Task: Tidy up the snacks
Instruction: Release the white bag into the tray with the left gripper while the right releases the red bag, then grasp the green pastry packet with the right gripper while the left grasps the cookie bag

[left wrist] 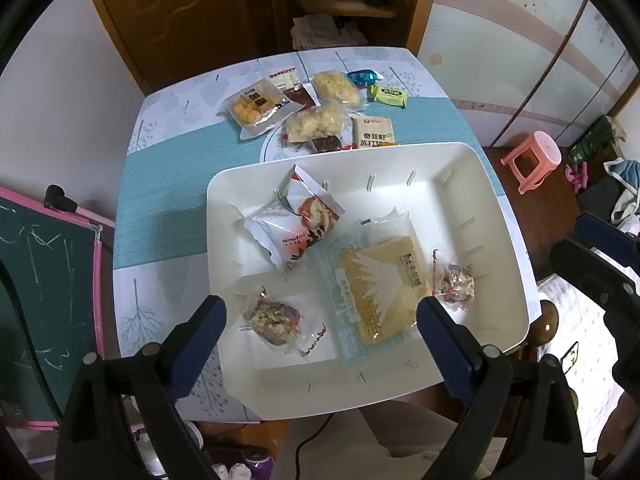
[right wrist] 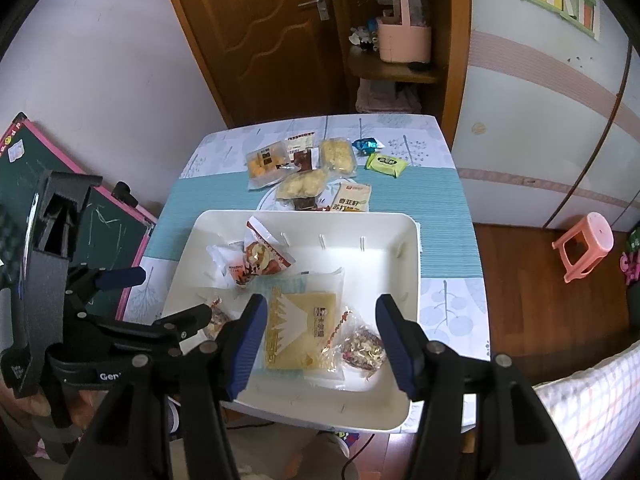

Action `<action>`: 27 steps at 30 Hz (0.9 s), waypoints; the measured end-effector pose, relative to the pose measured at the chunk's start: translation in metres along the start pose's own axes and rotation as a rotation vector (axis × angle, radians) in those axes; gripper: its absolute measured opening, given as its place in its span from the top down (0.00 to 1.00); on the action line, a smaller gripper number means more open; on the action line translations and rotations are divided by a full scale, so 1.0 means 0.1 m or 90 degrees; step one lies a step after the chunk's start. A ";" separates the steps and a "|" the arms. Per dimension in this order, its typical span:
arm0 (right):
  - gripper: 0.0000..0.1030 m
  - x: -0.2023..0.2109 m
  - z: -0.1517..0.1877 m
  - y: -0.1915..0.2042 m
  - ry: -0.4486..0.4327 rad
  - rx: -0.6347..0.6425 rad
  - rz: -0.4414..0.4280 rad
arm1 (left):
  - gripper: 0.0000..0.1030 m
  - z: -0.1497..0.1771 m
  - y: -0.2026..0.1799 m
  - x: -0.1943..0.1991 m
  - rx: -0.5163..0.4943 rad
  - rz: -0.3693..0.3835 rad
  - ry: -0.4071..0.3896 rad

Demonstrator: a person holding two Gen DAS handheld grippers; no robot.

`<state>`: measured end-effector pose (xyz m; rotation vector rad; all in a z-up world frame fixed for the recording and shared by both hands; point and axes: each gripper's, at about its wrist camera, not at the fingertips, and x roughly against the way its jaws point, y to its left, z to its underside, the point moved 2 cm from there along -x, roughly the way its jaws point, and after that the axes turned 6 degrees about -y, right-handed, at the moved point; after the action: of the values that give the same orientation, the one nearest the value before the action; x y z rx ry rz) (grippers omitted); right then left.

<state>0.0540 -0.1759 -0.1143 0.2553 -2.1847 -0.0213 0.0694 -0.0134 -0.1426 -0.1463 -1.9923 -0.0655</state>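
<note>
A white tray (left wrist: pixel 480 168) (right wrist: pixel 404 224) sits on the near half of the table. In it lie two red-and-white packets (left wrist: pixel 280 236), a flat yellow cracker packet (left wrist: pixel 380 284) (right wrist: pixel 300 324) and two clear-wrapped nut bars (left wrist: pixel 272 322) (left wrist: pixel 454 284). My left gripper (left wrist: pixel 322 320) hangs open over the tray's near side; the left nut bar lies loose between its fingers, untouched. My right gripper (right wrist: pixel 320 308) is open above the yellow packet, with the other nut bar (right wrist: pixel 364 346) below its right finger. Several more snack bags (left wrist: pixel 316 124) (right wrist: pixel 304 184) are piled behind the tray.
A green packet (left wrist: pixel 390 96) and a blue wrapper (left wrist: pixel 362 77) lie at the table's far right. A pink-framed chalkboard (left wrist: pixel 44 280) leans at the left. A pink stool (left wrist: pixel 532 160) stands on the wooden floor to the right. A door and a shelf are behind the table.
</note>
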 end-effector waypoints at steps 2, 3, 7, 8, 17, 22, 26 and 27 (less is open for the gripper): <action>0.45 -0.01 0.00 0.01 -0.001 -0.001 -0.001 | 0.03 0.00 0.01 0.02 -0.001 -0.003 -0.005; 0.45 -0.01 -0.01 0.01 -0.001 -0.001 -0.002 | 0.03 -0.01 0.01 0.02 -0.002 -0.004 -0.007; 0.45 -0.02 -0.02 0.05 -0.004 0.003 -0.006 | 0.02 -0.01 0.05 0.04 -0.001 -0.010 -0.010; 0.45 -0.02 -0.03 0.05 -0.006 0.003 -0.008 | 0.02 -0.01 0.06 0.03 0.000 -0.011 -0.010; 0.45 -0.09 -0.09 0.10 -0.009 0.002 -0.014 | 0.01 -0.07 0.16 0.01 0.009 -0.015 -0.014; 0.45 -0.15 -0.16 0.07 -0.010 -0.008 -0.012 | 0.01 -0.18 0.21 0.00 0.020 -0.007 -0.019; 0.45 -0.19 -0.24 0.03 -0.012 -0.019 -0.010 | 0.01 -0.32 0.25 0.02 0.029 0.005 -0.029; 0.45 -0.21 -0.26 0.02 -0.012 -0.023 -0.010 | 0.01 -0.35 0.26 0.03 0.029 0.007 -0.034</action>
<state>0.0865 -0.1682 -0.1153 0.2530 -2.1992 -0.0726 0.1033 0.0085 -0.1261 -0.1298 -2.0438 -0.0091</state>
